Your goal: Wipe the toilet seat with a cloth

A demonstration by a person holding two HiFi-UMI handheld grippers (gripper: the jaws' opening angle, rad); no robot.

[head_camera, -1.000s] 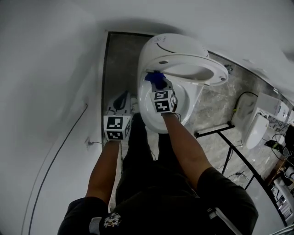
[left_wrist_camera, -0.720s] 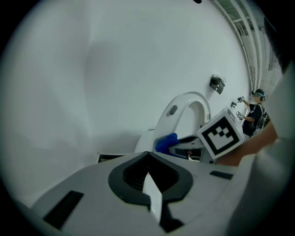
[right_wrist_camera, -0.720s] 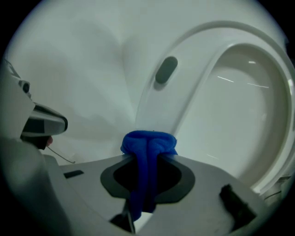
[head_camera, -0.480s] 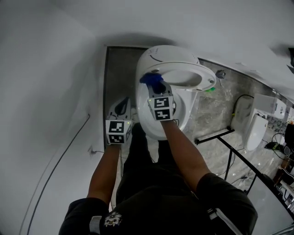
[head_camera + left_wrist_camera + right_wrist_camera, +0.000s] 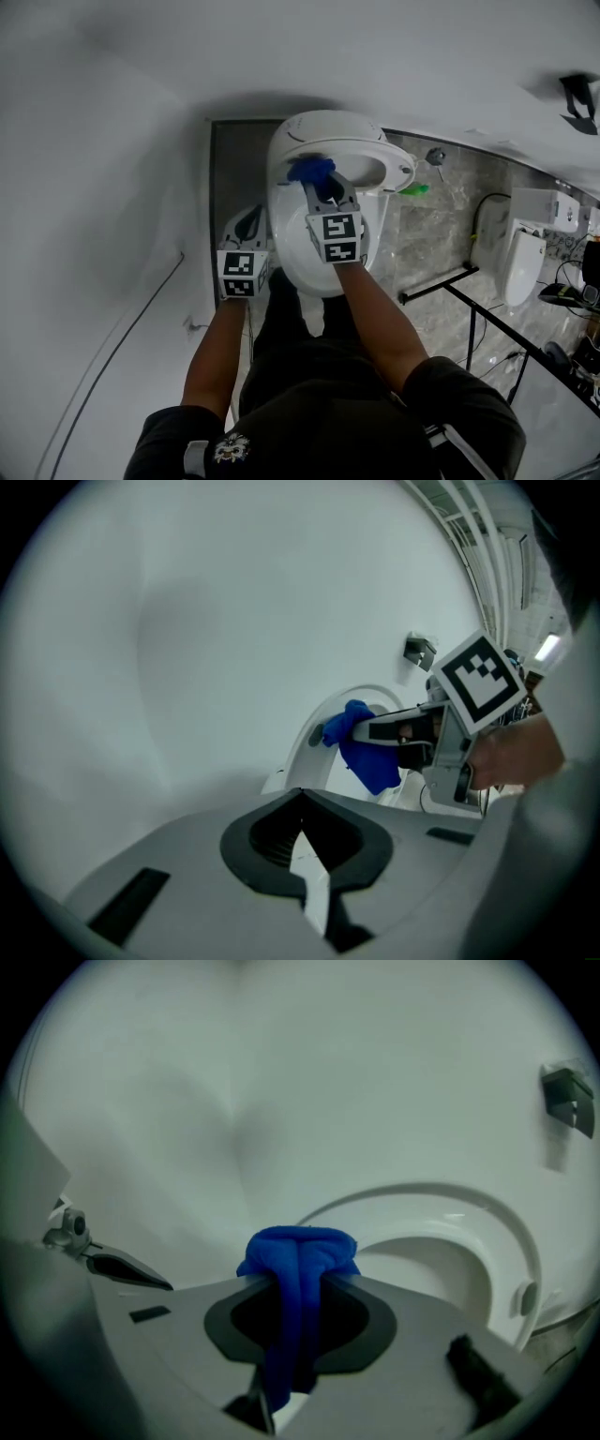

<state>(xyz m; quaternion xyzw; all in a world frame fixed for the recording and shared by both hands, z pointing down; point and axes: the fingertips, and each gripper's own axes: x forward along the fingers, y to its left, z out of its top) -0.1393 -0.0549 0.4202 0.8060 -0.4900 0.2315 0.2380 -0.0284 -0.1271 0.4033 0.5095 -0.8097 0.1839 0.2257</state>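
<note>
Black rail (image 5: 436, 284), perhaps, beside toilet (image 5: 289, 239).

Left tool (image 5: 301, 803) closed, right tool (image 5: 298, 1283) clamping

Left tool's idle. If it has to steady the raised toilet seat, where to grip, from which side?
On the toilet seat, probably the thin outer rim of its left curve, beside the blue cloth, coming from the left. The ring stands raised with that edge exposed, the shut left tool faces it, and this stays clear of the right tool clamping the cloth.
</note>
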